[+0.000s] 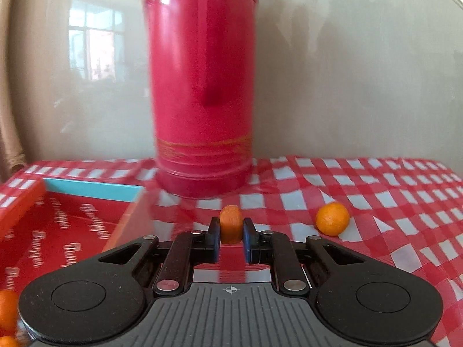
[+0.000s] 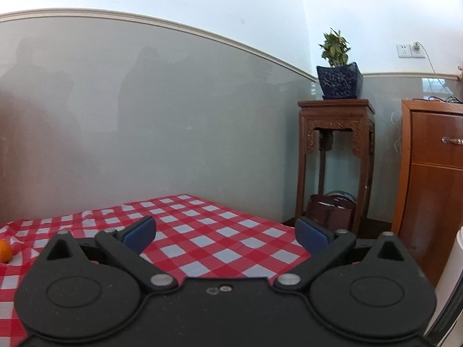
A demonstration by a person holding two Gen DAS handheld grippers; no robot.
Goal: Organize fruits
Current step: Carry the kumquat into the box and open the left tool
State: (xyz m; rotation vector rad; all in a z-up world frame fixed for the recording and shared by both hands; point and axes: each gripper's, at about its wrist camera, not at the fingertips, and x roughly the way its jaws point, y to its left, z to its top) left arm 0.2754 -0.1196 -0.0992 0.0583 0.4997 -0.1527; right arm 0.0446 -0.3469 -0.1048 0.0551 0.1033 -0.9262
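While we look along the left wrist view, these lines hold:
Left hand-held gripper (image 1: 231, 232): we see its blue pads clenched on a small orange fruit (image 1: 230, 223), squeezed between them and lifted off the cloth.
Second fruit: we find a round orange citrus (image 1: 332, 218) lying on the surface to the right of the held one, apart from the pads.
Surface (image 1: 376, 202): we see it covered with a red and white checked cloth, creased in places.
Red flask (image 1: 201, 86): we see a tall red plastic thermos with a handle standing upright on the cloth beyond the fingertips, close to the wall.
Box (image 1: 58, 222): we see a shallow red cardboard box with a light blue inner wall and pale script on its floor, lying to the left, open at the top.
More fruit (image 1: 7, 308): we make out orange fruit at the lower left edge, blurred; we cannot tell whether it lies inside the box.

As we turn to the right wrist view, these lines hold:
Right hand-held gripper (image 2: 225, 234): we see it released, blue pads spread wide with nothing between them, above the checked cloth.
Fruit at the edge (image 2: 4, 251): we see one orange citrus on the cloth at the far left.
Room: we see a carved dark wooden stand (image 2: 337, 150) bearing a leafy plant in a blue patterned pot (image 2: 339, 79), and a brown wooden cabinet (image 2: 434, 173) beside it.
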